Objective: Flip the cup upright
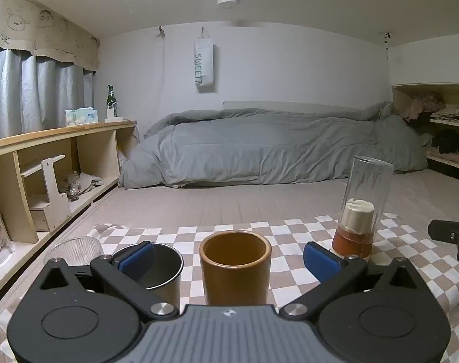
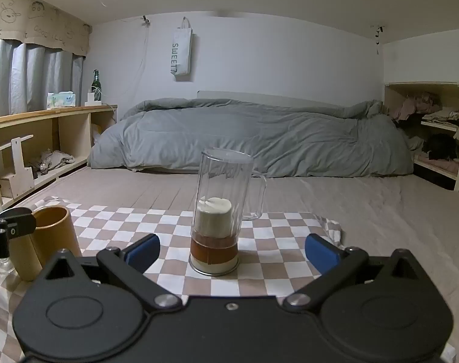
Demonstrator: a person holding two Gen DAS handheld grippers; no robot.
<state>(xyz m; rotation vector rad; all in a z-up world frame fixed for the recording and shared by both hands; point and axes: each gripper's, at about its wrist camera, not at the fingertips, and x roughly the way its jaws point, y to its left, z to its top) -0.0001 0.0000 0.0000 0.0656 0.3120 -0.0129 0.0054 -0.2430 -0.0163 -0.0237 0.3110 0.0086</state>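
Grey duvet (image 1: 272,142) piled along the far wall, and above it hangs a white bag (image 1: 204,66) reading "SWEET". Checked cloth (image 1: 293,242) spread in front. On it the brown cup (image 1: 235,267) stands upright, mouth up, long axis vertical, right between the left gripper (image 1: 229,257) and its spread blue fingers (image 1: 320,261), untouched. Right gripper (image 2: 232,249) spread too, facing a glass mug (image 2: 222,208) turned mouth-down over a jar.
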